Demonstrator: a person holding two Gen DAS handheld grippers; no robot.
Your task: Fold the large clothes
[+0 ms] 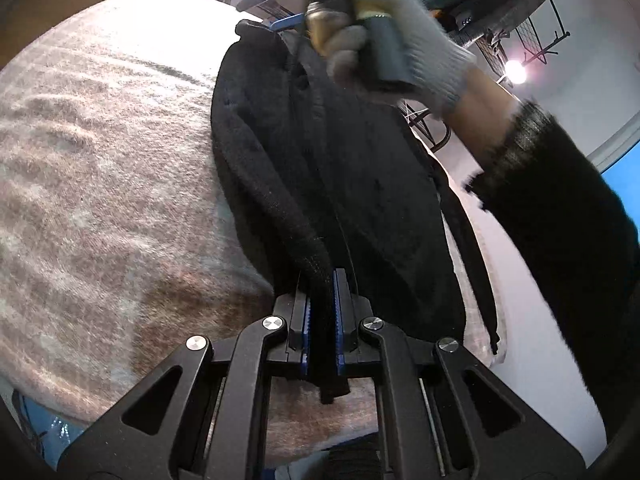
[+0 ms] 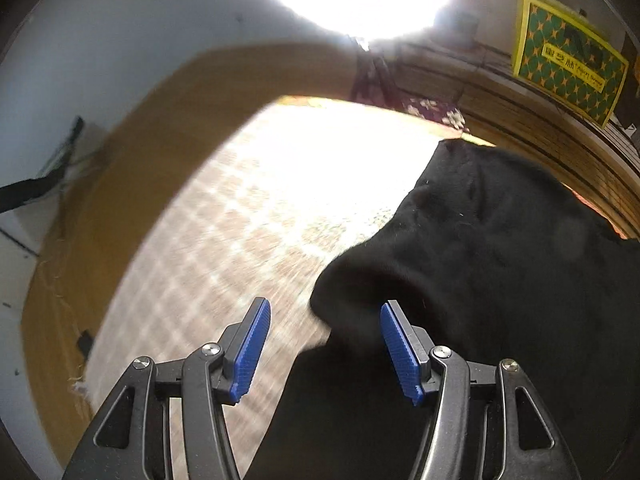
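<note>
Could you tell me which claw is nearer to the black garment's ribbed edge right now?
Left. The left claw is shut on the black garment, gripping its ribbed edge. The right claw is open, its pads clear of the cloth.

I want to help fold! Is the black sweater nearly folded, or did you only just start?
Only just started. The black sweater lies rumpled on the fuzzy blanket, with no neat fold showing yet. In hand: the left gripper is pinching a rolled edge of it. The right gripper is open above another part, holding nothing. Still left: grabbing that side, folding and smoothing it all.
</note>
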